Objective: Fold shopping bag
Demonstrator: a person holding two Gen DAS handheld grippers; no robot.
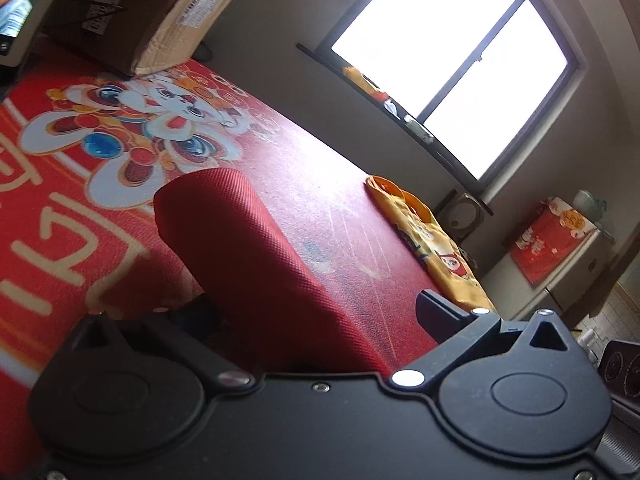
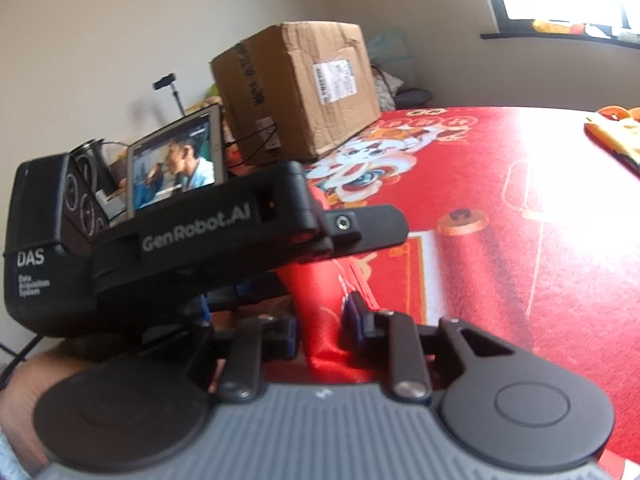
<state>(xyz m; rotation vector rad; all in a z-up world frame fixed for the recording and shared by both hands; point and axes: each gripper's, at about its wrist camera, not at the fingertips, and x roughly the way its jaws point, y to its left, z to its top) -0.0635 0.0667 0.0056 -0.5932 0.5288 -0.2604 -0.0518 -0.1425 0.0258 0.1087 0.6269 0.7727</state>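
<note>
Red textured shopping bag [image 1: 256, 264] bunched upright, both tongs [image 2: 320, 328] [image 1: 308, 316] clenched on it

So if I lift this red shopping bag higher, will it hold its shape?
Probably not: the red shopping bag curls over in a soft fold, so it looks floppy. Its woven texture suggests it won't slip easily where the right gripper bunches it.

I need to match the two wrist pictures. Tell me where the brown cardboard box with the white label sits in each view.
Left wrist view: brown cardboard box with the white label at top left, on the red printed tablecloth.
Right wrist view: upper centre, behind the propped tablet.
Shared landmark: cartoon lion print before the box.
</note>
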